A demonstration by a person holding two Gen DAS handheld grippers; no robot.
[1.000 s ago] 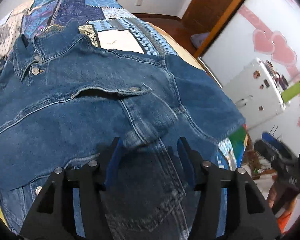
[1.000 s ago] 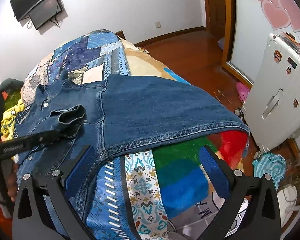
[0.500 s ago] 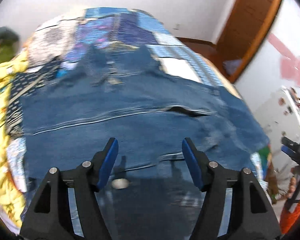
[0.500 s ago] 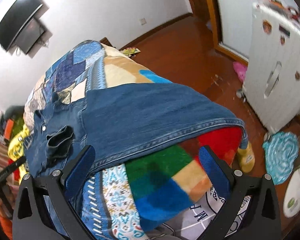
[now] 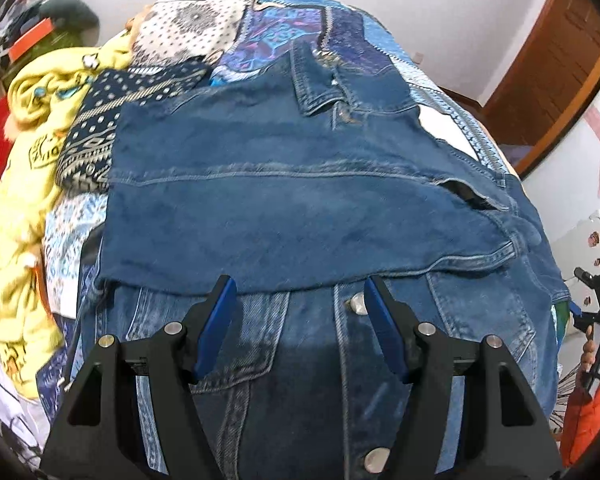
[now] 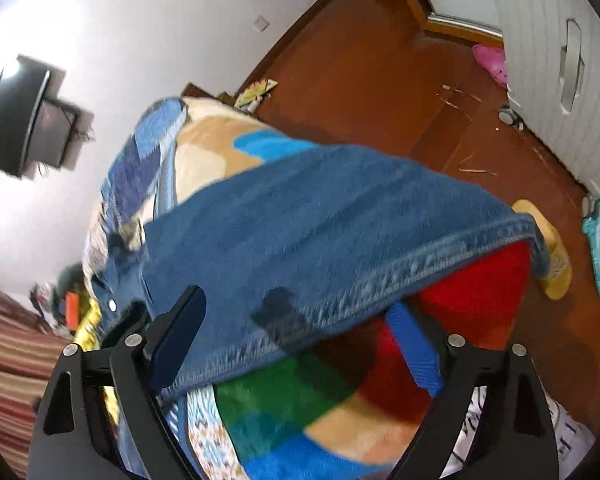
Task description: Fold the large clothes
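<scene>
A blue denim jacket (image 5: 300, 208) lies spread on the bed, collar at the far end, with one part folded across its front. My left gripper (image 5: 296, 292) hovers open just above that fold's near edge, beside a metal button (image 5: 358, 303), and nothing is pinched. In the right wrist view the jacket (image 6: 320, 220) drapes over the bed's side. My right gripper (image 6: 296, 308) straddles its stitched hem (image 6: 420, 264) with its jaws closing. The denim lies between the pads, which do not press on it. The picture is blurred.
A patchwork quilt (image 5: 340, 28) and a bright striped blanket (image 6: 320, 400) cover the bed. A yellow garment (image 5: 24, 200) is heaped at the left. On the wooden floor (image 6: 360, 72) are a white cabinet (image 6: 560, 60) and slippers. The other gripper and a hand (image 5: 592, 320) show at the right edge.
The left wrist view has swung leftward across the jacket to the fold's near edge. My right gripper has dropped and rolled toward the hanging hem, and its jaws have narrowed.
</scene>
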